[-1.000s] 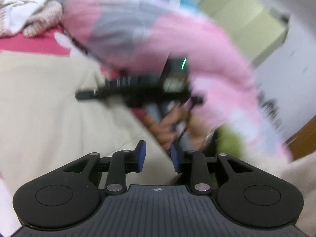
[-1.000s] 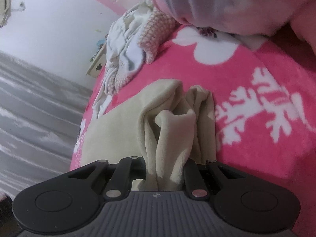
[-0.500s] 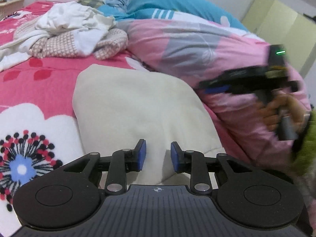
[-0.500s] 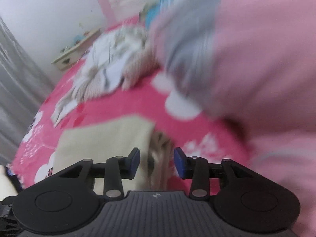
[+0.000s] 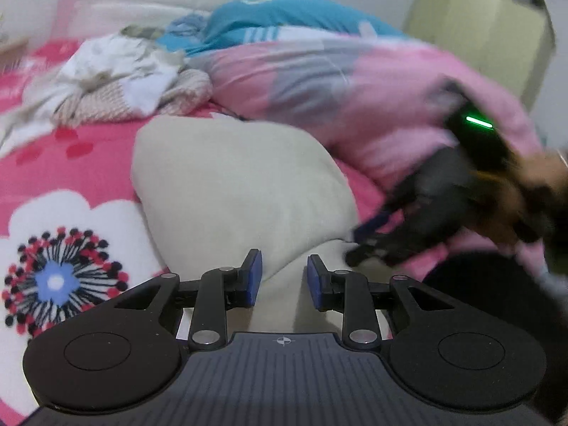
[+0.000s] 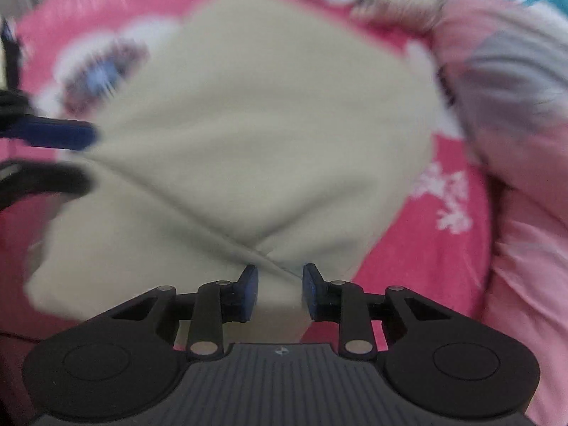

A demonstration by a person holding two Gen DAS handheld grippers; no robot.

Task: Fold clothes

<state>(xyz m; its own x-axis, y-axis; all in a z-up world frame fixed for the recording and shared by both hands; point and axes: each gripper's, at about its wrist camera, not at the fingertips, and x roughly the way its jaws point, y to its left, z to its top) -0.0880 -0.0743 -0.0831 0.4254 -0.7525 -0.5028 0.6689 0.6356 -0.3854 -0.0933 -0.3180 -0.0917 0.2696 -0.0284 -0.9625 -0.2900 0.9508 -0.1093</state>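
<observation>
A cream garment (image 5: 241,191) lies folded into a thick pad on the pink flowered bedsheet (image 5: 53,163). My left gripper (image 5: 284,277) stands open over its near edge, and cream cloth runs up between the blue pads (image 5: 254,277) without being pinched. In the left wrist view my right gripper (image 5: 355,245) shows blurred at the right, held by a hand. The right wrist view has the cream garment (image 6: 266,124) filling the middle, and my right gripper (image 6: 278,284) is open at a crease on the near edge. My left gripper (image 6: 88,158) reaches in from the left edge.
A heap of white and pink knit clothes (image 5: 117,81) lies at the back left. A bulky pink and grey duvet (image 5: 355,99) borders the garment on the right. Behind it a person in a blue top (image 5: 277,14) lies on the bed. A pale wardrobe (image 5: 479,35) stands far right.
A second ago my right gripper was shut on a bunched fold of the cream garment; it has let go and swung down over the near edge. My left gripper has stayed open.
</observation>
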